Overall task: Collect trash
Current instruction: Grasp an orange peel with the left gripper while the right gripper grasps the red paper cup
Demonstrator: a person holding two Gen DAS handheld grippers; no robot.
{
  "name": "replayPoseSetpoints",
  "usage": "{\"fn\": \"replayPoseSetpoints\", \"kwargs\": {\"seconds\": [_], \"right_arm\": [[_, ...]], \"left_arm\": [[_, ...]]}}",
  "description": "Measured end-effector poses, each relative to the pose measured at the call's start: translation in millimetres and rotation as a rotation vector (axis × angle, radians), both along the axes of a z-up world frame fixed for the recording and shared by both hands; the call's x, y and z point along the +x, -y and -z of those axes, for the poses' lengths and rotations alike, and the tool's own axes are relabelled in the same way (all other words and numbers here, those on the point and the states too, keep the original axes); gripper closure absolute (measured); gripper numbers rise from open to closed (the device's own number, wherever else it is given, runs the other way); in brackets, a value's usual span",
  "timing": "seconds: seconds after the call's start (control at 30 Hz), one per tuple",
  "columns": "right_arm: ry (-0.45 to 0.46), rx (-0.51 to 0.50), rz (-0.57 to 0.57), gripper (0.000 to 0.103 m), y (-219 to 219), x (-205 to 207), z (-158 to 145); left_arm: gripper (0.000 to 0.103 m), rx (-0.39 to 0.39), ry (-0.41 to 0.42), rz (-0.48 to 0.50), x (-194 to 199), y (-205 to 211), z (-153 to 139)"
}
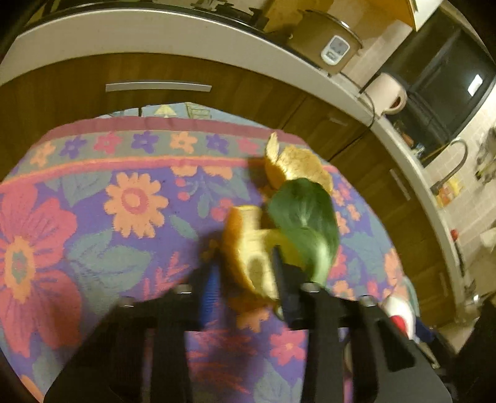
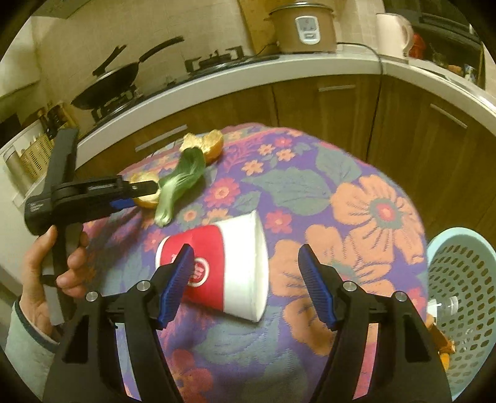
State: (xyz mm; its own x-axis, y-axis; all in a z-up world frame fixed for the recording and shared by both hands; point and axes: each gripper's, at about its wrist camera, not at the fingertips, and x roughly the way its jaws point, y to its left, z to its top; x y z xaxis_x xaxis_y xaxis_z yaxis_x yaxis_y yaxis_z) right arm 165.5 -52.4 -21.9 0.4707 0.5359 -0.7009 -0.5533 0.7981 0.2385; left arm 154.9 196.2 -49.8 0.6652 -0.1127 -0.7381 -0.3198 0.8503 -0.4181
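My left gripper (image 1: 245, 269) is shut on an orange peel piece (image 1: 248, 245) just above the flowered tablecloth (image 1: 108, 217); it also shows in the right wrist view (image 2: 144, 190). A green vegetable leaf (image 1: 305, 217) lies beside the peel, touching it. A second orange peel (image 1: 297, 166) lies beyond the leaf near the table's far edge. My right gripper (image 2: 245, 276) is open, its jaws on either side of a red and white paper cup (image 2: 229, 266) lying on its side on the cloth.
A light blue perforated basket (image 2: 462, 297) stands off the table's right edge with a plastic bottle and peel inside. Wooden cabinets and a white counter with a rice cooker (image 2: 302, 26), kettle (image 2: 393, 31) and wok (image 2: 108, 83) lie behind the table.
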Motion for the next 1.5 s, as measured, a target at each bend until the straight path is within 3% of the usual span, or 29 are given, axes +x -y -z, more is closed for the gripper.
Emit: {"fn": "replayPoseSetpoints", "kwargs": {"seconds": [0.03, 0.13, 0.27, 0.43, 0.63, 0.73, 0.9, 1.03, 1.3, 1.5], "right_arm": [[0.007, -0.004, -0.019, 0.038, -2, -4, -1], [0.045, -0.024, -0.06, 0.044, -7, -21, -5], [0.07, -0.027, -0.113, 0.053, -9, -43, -12], [0.038, 0.019, -0.223, 0.066, -8, -62, -14], [0.089, -0.036, -0.141, 0.065, 9, -63, -16], [0.096, -0.038, -0.119, 0.044, 10, -57, -17], [0.139, -0.114, -0.182, 0.044, -3, -65, -13], [0.039, -0.005, -0.175, 0.044, 1, -49, -9], [-0.167, 0.088, -0.177, 0.042, -24, -2, 12], [-0.22, 0.098, -0.228, 0.042, -41, -9, 21]], "left_arm": [[0.092, 0.004, -0.001, 0.001, -1, 0, 0], [0.094, -0.015, 0.025, -0.017, -15, -4, -3], [0.094, 0.031, 0.057, -0.055, -44, -8, -15], [0.094, 0.032, 0.093, -0.074, -74, -14, -25], [0.094, 0.05, 0.119, -0.05, -88, -9, -34], [0.094, 0.051, 0.132, -0.023, -89, -2, -35], [0.094, 0.087, 0.156, 0.019, -91, 12, -38], [0.094, 0.103, 0.18, 0.032, -93, 17, -42], [0.094, 0.112, 0.188, 0.048, -93, 25, -44], [0.094, 0.112, 0.191, 0.059, -94, 26, -43]]}}
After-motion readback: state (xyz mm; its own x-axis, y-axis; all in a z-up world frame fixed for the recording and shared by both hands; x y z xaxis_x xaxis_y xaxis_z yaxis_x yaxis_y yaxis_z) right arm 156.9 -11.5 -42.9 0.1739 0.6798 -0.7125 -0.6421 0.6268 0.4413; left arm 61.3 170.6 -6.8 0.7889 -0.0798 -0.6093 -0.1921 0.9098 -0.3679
